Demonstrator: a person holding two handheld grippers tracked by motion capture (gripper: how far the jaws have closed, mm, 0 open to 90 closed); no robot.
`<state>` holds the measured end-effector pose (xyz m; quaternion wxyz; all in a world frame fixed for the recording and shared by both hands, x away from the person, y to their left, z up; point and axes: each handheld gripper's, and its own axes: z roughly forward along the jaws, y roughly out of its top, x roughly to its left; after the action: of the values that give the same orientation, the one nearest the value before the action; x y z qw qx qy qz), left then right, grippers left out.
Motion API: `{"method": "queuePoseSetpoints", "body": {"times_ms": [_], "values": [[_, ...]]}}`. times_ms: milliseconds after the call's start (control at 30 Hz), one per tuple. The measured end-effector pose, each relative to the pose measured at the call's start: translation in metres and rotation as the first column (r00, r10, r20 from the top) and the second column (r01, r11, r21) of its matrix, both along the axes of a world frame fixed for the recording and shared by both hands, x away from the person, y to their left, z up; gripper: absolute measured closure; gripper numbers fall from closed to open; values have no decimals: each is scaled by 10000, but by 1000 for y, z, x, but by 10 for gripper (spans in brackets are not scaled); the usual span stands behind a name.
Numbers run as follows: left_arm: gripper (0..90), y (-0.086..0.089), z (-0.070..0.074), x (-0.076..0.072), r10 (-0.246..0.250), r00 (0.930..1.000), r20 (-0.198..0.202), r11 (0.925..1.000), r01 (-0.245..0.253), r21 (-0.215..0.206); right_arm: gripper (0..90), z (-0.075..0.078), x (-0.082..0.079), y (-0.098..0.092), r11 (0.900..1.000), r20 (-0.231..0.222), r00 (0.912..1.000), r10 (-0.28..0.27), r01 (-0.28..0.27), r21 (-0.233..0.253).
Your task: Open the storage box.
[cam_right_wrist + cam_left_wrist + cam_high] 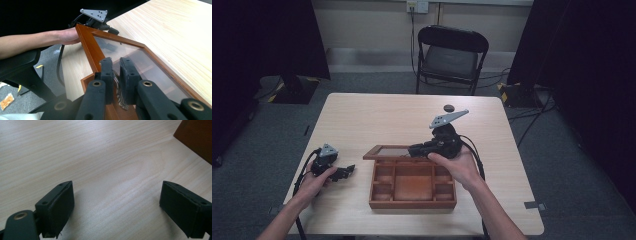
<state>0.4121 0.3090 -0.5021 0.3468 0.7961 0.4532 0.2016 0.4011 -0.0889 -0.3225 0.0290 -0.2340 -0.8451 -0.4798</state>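
Observation:
A brown wooden box (412,200) with several compartments sits at the table's near middle. Its glass-panelled lid (387,151) is raised. My right gripper (413,149) is shut on the lid's front edge. In the right gripper view its jaws (116,75) pinch the ornate metal clasp (122,103) on the lid frame (86,42). My left gripper (346,171) rests low on the table, left of the box and apart from it. It is open (117,205), with bare tabletop between its jaws and a box corner (197,137) beyond.
A small dark round object (448,107) lies on the light wooden table (362,120) at the far side. A black folding chair (452,55) stands behind the table. Dark curtains hang at both sides. Cables trail on the grey floor.

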Motion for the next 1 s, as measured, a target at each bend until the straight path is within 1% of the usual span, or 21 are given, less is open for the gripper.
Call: {"method": "queuePoseSetpoints", "body": {"times_ms": [333, 767, 833, 1000], "values": [[120, 0, 0, 0, 1, 10000, -2, 10000, -1, 2, 821, 0, 4, -1, 9998, -116, 9999, 101, -99, 183], [120, 0, 0, 0, 6, 10000, -1, 10000, -6, 1, 823, 3, 10, -2, 9996, -230, 9996, 154, -149, 230], [120, 0, 0, 0, 2, 10000, -2, 10000, -2, -1, 823, 3, 12, -2, 9995, -255, 9995, 160, -152, 294], [120, 0, 0, 0, 0, 10000, -2, 10000, 0, 3, 823, 5, 13, -2, 9996, -223, 9997, 130, -124, 257]]}}
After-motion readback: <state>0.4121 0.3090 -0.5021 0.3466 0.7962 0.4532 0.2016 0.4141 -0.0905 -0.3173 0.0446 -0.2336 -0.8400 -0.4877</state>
